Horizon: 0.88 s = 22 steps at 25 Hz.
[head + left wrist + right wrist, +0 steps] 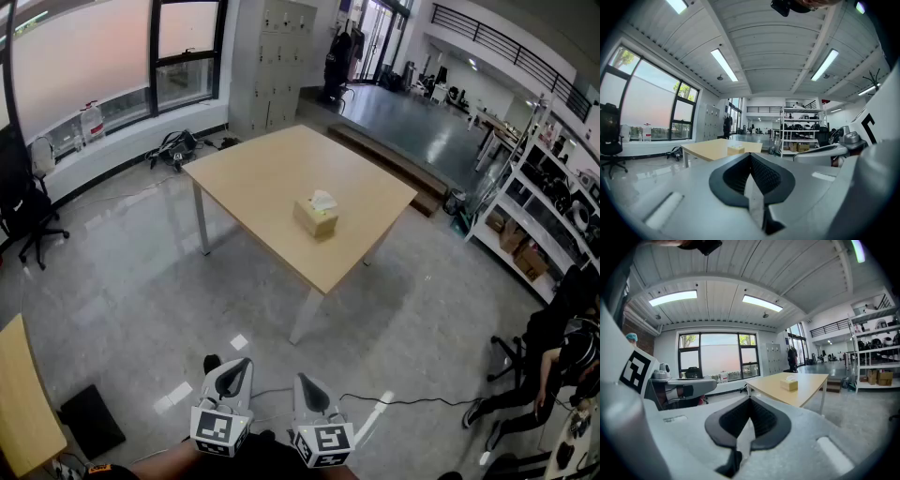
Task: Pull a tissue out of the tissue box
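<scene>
A tan tissue box with a white tissue sticking up from its top stands near the middle of a light wooden table. Both grippers hang low and close to the person's body, far from the table. My left gripper and right gripper sit side by side, each shut with nothing between the pads. In the left gripper view, the box is small beyond the closed left gripper. The right gripper view has the box past the closed right gripper.
Grey polished floor lies between me and the table. A second desk corner and a black pad are at the lower left. A black office chair stands left, shelving right. A seated person is at the right, with a cable nearby.
</scene>
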{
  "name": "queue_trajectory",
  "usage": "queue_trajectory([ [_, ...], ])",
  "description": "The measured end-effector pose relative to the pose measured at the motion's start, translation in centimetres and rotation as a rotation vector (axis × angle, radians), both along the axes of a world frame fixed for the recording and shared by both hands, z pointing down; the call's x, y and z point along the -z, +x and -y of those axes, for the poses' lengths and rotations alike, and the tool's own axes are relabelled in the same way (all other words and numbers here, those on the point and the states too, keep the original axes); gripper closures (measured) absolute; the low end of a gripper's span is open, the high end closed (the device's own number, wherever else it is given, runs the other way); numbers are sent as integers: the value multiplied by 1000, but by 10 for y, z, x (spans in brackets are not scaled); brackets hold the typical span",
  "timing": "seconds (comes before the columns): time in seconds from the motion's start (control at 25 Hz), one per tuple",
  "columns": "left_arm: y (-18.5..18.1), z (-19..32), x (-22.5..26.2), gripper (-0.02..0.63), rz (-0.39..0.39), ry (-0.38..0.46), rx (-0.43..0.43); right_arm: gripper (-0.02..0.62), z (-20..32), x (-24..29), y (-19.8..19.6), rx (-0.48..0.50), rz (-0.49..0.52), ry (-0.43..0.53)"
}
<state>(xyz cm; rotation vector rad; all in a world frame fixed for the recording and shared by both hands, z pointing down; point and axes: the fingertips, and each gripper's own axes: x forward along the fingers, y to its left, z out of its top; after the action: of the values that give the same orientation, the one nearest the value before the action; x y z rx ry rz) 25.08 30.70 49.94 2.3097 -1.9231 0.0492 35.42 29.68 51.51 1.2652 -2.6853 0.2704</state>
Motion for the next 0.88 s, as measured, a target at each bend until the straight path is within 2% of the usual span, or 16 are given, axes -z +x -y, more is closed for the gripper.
queue_trajectory([
  [0.16,-5,5,14,588,-7,-4,13,606,3,2,-5,7,-6,-5],
  [0.36,-22,15,0,588,-27,-19,23,606,13,-4,-19,17,-23,-21],
  [0.48,-36,24,-5,588,-28,-44,24,604,24,-11,-29,9,-13,-62],
  [0.88,-103,92,-10,588,-43,-71,3,603,89,-21,-83,-62,-10,-111],
])
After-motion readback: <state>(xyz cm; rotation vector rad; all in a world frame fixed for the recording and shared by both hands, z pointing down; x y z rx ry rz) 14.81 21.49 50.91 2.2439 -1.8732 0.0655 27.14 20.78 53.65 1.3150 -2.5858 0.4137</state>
